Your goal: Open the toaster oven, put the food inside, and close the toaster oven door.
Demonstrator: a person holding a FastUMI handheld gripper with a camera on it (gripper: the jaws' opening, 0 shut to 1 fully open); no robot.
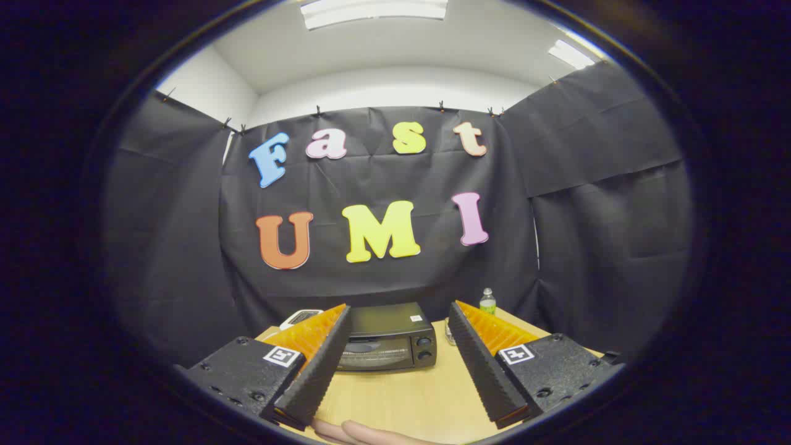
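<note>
The toaster oven (388, 339) is a small black box with a flat, slightly glossy top that carries a small pale sticker near its right rear corner. Its front is a wide glass door, shut, with pale horizontal lines showing faintly through the glass, and to the right of the door are two round dark knobs, one above the other. It stands on a light wood worktop (401, 402), ahead of the claw (400, 321) and framed in the gap between its two fingers, nearer the left finger, whose tip overlaps the oven's left end. The claw is spread wide and holds nothing; both fingers rise from the lower part of the view and splay outward, well short of the oven, with bare worktop between them. Just behind the left fingertip, beside the oven's left rear corner, a white device (299, 317) peeps out, too hidden to identify. Beyond the right fingertip a clear bottle with a green label (487, 302) stands at the back of the worktop, and a small clear glass object (450, 334) is just beside the right finger, between it and the oven. Below the fingers, at the near edge of the worktop, part of a person's hand (364, 432) shows.
</note>
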